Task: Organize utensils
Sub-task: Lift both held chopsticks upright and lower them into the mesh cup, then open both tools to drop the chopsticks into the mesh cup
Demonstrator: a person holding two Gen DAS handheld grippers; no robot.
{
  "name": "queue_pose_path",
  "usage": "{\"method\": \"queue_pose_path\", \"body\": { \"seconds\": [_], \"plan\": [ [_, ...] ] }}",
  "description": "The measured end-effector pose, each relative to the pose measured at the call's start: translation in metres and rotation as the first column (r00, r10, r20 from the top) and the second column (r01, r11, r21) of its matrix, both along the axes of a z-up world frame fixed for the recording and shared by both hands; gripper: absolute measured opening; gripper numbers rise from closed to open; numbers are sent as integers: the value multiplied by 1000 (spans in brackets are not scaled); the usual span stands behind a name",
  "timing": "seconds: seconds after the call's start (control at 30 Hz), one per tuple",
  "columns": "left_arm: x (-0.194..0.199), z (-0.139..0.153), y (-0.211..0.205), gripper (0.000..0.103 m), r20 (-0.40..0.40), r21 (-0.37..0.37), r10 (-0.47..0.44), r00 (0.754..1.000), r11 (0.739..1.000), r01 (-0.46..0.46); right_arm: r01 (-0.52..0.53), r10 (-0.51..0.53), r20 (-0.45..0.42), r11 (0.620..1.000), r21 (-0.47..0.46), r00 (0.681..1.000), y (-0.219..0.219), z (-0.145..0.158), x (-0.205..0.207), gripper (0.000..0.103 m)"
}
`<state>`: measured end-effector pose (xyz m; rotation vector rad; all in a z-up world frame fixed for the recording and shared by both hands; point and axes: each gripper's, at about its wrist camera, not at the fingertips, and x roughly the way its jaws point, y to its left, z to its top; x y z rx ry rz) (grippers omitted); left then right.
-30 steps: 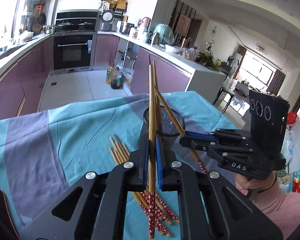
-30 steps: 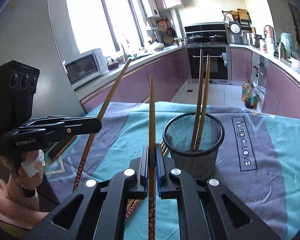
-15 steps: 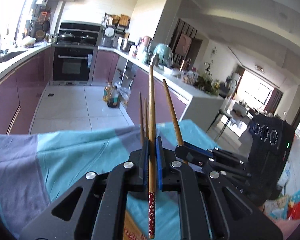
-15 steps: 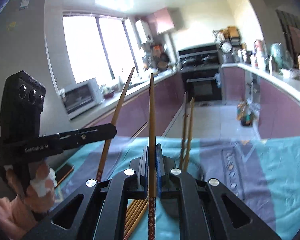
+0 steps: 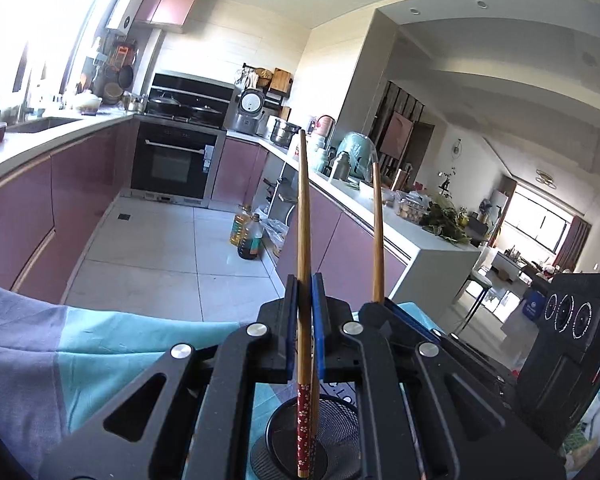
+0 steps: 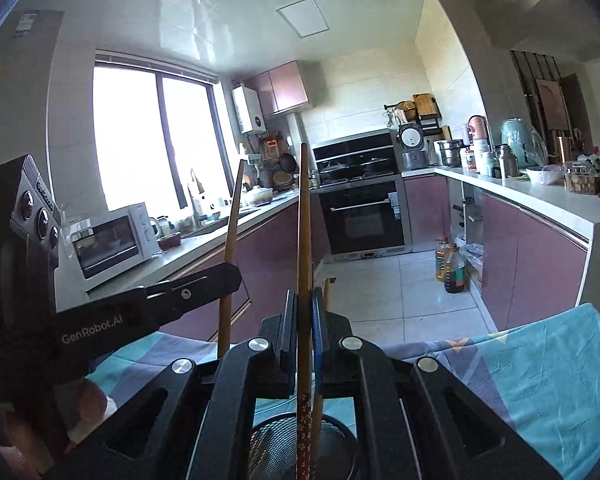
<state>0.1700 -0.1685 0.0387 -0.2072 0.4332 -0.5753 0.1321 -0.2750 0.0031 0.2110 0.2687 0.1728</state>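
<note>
Two tongs point(image 5: 304, 316) point(image 6: 305, 320), each clamping one upright chopstick point(image 5: 303, 216) point(image 6: 304, 220)

Two chopsticks held upright over a black mesh holder

The left-hand chopstick point(image 5: 304, 240) is light wood with a red, white-flowered end pointing down; it stands almost vertical, and that patterned end hangs inside the mouth of the mesh holder point(image 5: 332, 436). The right-hand chopstick point(image 6: 304, 248) looks the same, also near vertical, its flowered end dipping into the holder's opening, seen in the right wrist view as a round black wire cup on the teal cloth. Just beside it two more chopsticks point(image 6: 327, 292) stand in the holder, only their tips and lower shafts showing.
</note>
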Motion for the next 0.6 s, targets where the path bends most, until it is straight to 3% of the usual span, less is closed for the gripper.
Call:
{"method": "queue_pose_path", "body": {
  "seconds": [0.33,0.6],
  "plan": [
    [4,-31,-18,8,-12,68,-4,1000,998,5,-5,3,-92,1000,-18,996,6,-24,-3,6],
    [-1,-56,-16,8,-96,158,-64,993,984,79,-62,62,-199,998,6,978,4,-27,-12,6]
  ]
}}
